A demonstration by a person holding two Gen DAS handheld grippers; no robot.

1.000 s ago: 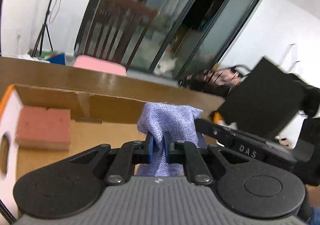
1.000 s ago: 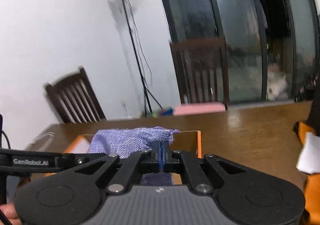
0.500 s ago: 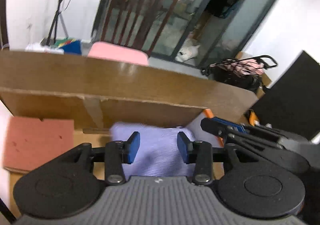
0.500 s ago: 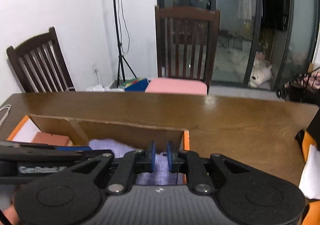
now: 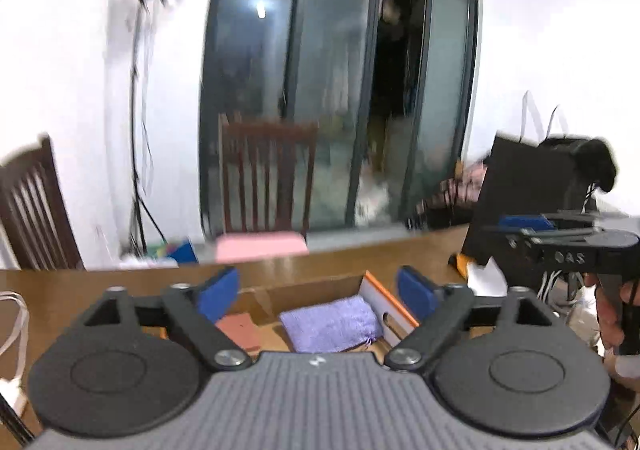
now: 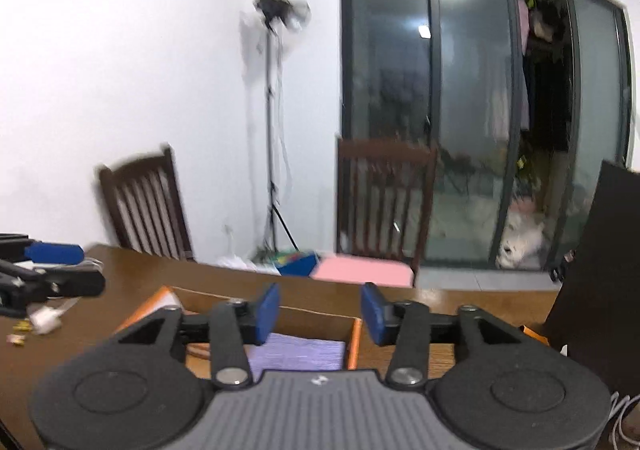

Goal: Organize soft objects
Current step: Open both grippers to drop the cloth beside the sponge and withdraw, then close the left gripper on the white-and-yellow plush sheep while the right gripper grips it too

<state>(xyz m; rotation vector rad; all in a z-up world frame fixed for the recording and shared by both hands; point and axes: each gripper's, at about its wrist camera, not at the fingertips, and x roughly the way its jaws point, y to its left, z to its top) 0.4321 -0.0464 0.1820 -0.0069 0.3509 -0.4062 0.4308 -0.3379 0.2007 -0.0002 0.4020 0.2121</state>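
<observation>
**Cloth released into the box; both grippers drawing back**

Wooden desk [image 5: 360, 254] filling the foreground, with white walls, dark glass sliding doors and two wooden chairs lying behind it; a light stand is rising between the chairs. An open cardboard box [image 5: 380, 304] with an orange rim is sitting on the desk near its front edge. The folded purple cloth [image 5: 330, 324] is lying flat inside the box against its right wall, and a reddish pad [image 5: 240, 330] is lying just beside it to the left.

The left gripper [image 5: 316, 292] is hanging above the box with its jaws having just been opening; they are standing wide apart, with nothing between the pads. The right gripper [image 6: 318, 312] is hanging over the box's right corner, its jaws also having just been opening to a moderate gap, and likewise gripping nothing; the cloth is lying below it, untouched.

The step in hand appears to be the retreat after placing. The next move probably calls for locating another soft item, though none is showing clearly on the desk. A black panel [image 6: 592, 258] is standing at the desk's right edge; small scraps are lying near its left edge.
</observation>
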